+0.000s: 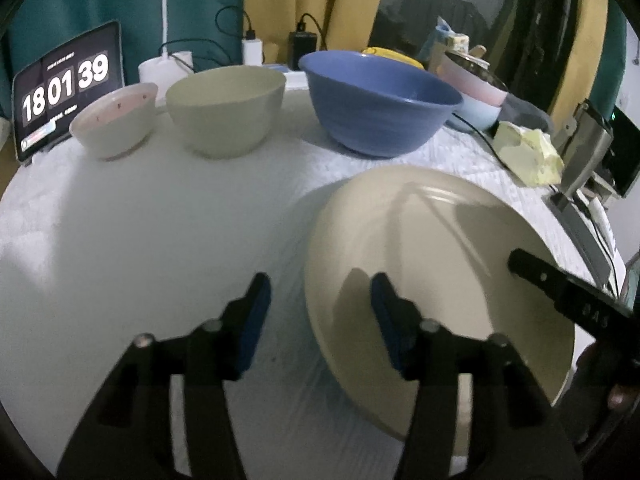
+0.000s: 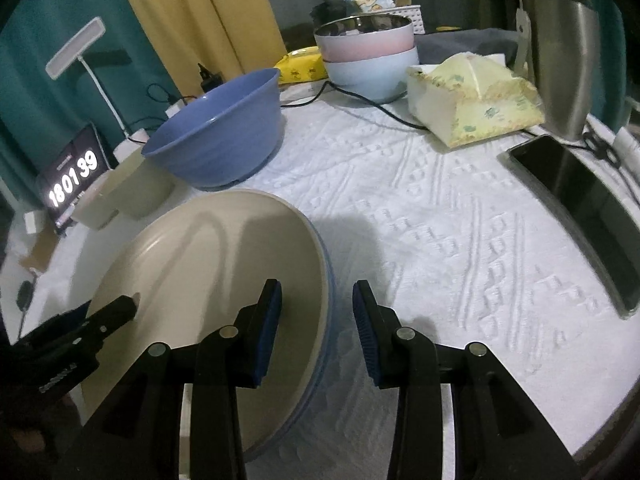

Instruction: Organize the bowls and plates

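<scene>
A cream plate lies on the white cloth, stacked on a blue plate whose edge shows under the cream plate. My left gripper straddles its left rim, open, pads clear of it. My right gripper straddles the right rim, also open and not pressing. Each gripper's finger shows in the other's view, over the plate. Behind stand a pink-rimmed bowl, a cream bowl, a big blue bowl and a pink bowl stacked in a pale blue one.
A tablet clock leans at the back left beside a white lamp. A yellow tissue pack, a steel kettle and a dark phone sit at the right. A black cable crosses the cloth.
</scene>
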Available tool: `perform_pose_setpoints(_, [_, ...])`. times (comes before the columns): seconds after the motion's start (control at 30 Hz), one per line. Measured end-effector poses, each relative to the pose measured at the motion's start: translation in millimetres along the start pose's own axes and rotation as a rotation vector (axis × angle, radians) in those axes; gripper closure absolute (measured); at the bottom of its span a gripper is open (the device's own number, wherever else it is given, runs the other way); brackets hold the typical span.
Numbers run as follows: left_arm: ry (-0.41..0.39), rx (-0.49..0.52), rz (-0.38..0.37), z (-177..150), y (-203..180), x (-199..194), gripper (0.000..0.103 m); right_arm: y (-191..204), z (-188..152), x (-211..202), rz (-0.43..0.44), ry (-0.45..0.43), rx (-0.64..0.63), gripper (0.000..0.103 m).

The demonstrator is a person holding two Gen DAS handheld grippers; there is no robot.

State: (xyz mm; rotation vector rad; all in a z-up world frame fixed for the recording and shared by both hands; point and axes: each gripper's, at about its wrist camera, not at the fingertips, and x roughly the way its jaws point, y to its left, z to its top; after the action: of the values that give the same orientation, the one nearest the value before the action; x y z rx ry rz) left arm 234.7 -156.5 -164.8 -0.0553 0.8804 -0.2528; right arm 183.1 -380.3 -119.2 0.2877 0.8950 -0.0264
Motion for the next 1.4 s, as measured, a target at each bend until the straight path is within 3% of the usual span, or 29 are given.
perform_pose_setpoints(0.07, [0.008, -0.027, -0.011, 0.9, 4.6, 2.6, 0.036, -3.2, -0.7, 0.2, 0.025, 0.001, 0.029, 0.064])
perform_pose_setpoints(0.27, [0.006, -0.005, -0.047, 0.0, 2.7, 2.5, 0.038, 0.3, -4.1, -0.4, 0.063, 0.004, 0.039, 0.063])
perform_pose_setpoints(0.37, [0.012, 0.011, -0.103, -3.5, -4.8, -0.9, 0.052, 0.9, -5.0, -1.1, 0.062, -0.008, 0.035, 0.063])
perform_pose_setpoints(0.9, [0.006, -0.001, -0.09, -13.2, 0.6, -19.4, 0.053, 21.3, -6.9, -15.7, 0.011, -0.032, 0.002, 0.063])
perform_pose_setpoints(1.4, [-0.043, -0.048, -0.08, -13.2, 45.1, -48.8, 0.053, 70.5, -1.5, -23.5, 0.015, -0.042, -0.056, 0.063])
